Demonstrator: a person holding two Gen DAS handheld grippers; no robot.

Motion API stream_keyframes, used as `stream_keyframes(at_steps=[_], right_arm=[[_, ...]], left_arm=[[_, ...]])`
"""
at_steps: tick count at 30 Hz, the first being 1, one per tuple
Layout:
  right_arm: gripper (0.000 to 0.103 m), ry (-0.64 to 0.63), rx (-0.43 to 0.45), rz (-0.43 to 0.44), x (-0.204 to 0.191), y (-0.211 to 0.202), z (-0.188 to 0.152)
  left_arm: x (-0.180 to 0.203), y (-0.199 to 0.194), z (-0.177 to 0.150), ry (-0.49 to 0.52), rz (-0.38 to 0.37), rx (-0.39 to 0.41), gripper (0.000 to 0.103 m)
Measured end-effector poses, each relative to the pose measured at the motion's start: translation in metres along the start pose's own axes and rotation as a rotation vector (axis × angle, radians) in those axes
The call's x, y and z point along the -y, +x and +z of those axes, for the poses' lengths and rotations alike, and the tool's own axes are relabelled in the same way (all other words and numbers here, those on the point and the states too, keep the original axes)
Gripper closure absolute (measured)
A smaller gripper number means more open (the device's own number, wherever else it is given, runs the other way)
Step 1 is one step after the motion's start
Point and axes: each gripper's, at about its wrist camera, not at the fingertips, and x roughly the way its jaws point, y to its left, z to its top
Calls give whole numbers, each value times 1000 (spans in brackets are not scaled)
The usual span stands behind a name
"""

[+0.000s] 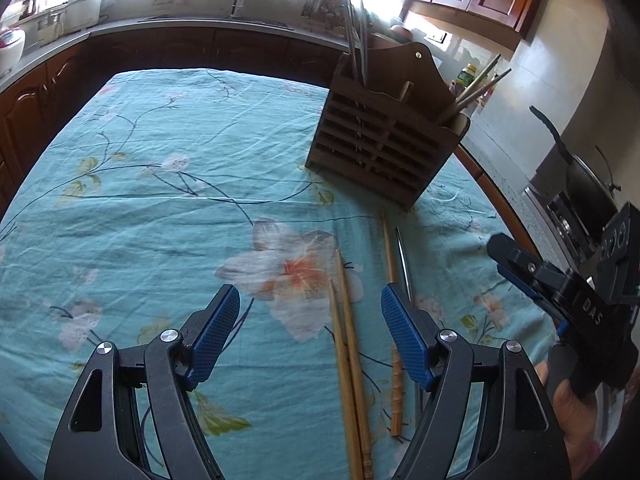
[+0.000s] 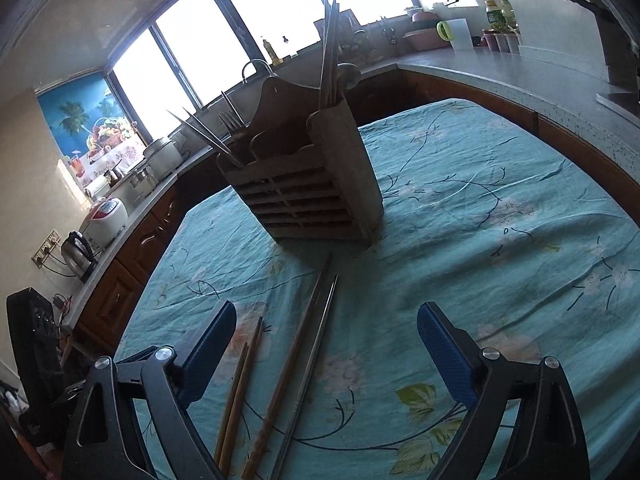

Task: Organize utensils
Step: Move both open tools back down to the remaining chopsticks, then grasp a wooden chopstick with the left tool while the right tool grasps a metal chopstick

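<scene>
Chopsticks lie loose on the worktop [image 1: 120, 184], which is covered by a teal cloth printed with flowers. In the left wrist view a pair of pale wooden chopsticks [image 1: 349, 360] lies side by side, touching along most of its length, between the fingers of the left tool [image 1: 310, 332]. Just beside the pair lies a single brown chopstick [image 1: 390, 256], and against that one a thin metal chopstick [image 1: 403, 258]; both run partly under the blue pad of the right-hand finger. The left tool's jaws stand wide apart and grip nothing.

Farther back on the cloth stands a slatted wooden utensil holder [image 1: 384, 148], upright, with metal chopsticks leaning out of one end compartment and wooden ones out of the other.

The right tool [image 2: 326, 360] also stands wide open and empty. In its view the brown and the metal chopstick lie on the cloth between its fingers, with the pale pair nearer its left finger. The holder stands beyond, a fork [image 2: 232, 122] and a spoon [image 2: 348, 74] visible among its contents. A hand [image 1: 568, 404] grips the right tool's handle at the edge of the left wrist view.
</scene>
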Motion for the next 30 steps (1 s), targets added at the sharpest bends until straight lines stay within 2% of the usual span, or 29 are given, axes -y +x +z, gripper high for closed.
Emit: stream_keyframes(at_steps=[3,5,7,10,13,16,18,21,25,27,30], right_arm=[[25,-10,-11,-4,-2,10,8],[40,-13,-25,0,-3,19,15],[51,-11,-49,14,-5,32,21],[60,-17,-103,32,-7,55,28],[69,-42,-158,30,-12,78,32],[72,-70,-200,15,-16,98,33],[74,-84,-225,2,-16,110,32],[82,-92,-269,-34,-14,125,30],[87,-121,-262,-50,-17,127,31],[91,-147,-257,-72,-20,127,29],[94,-176,-248,-96,-26,127,27]], left_arm=[[4,8,4,22,2,-15,30],[7,14,7,33,-5,-25,37],[9,23,11,47,-13,-49,42],[14,36,15,75,-17,-87,52],[15,47,20,86,-27,-109,55],[16,59,23,90,-32,-137,61],[18,66,24,97,-31,-158,70],[19,75,23,112,-42,-186,78],[25,81,23,147,-24,-184,83],[27,83,23,160,-12,-185,93],[28,84,24,171,-11,-190,97]])
